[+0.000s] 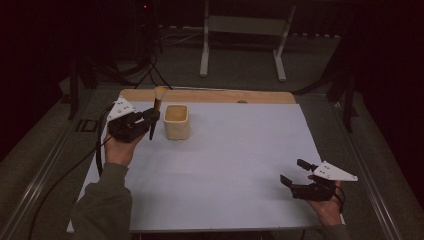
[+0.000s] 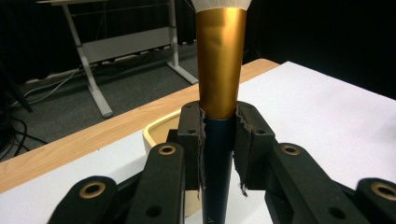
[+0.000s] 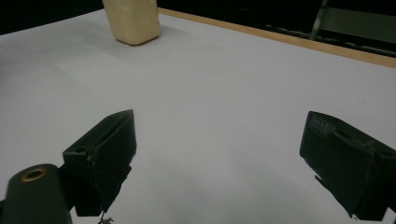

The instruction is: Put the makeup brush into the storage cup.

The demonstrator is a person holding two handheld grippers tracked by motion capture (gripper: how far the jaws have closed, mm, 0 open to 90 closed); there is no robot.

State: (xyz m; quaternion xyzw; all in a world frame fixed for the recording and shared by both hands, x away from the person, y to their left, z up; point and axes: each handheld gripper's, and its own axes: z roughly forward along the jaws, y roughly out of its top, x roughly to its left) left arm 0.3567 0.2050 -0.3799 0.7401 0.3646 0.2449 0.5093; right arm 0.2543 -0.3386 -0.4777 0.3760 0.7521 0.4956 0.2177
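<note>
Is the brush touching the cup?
Cannot tell. In the high view the brush, held upright by the left tool, stands beside the cup; no gap or contact shows plainly.

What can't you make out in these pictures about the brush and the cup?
- Brush bristles: cut off by the top edge in the left gripper view; small and blurred in the high view.
- Cup contents: too dim in the high view; the left tool covers most of it in its own view.
- Cup's rim: cut off in the right gripper view.

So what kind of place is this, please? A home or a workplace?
Probably a lab or recording room, not a home: a table with a plain white sheet, dark curtained surroundings, cables on the floor, a bare desk frame behind. The left claw holds a makeup brush.
</note>
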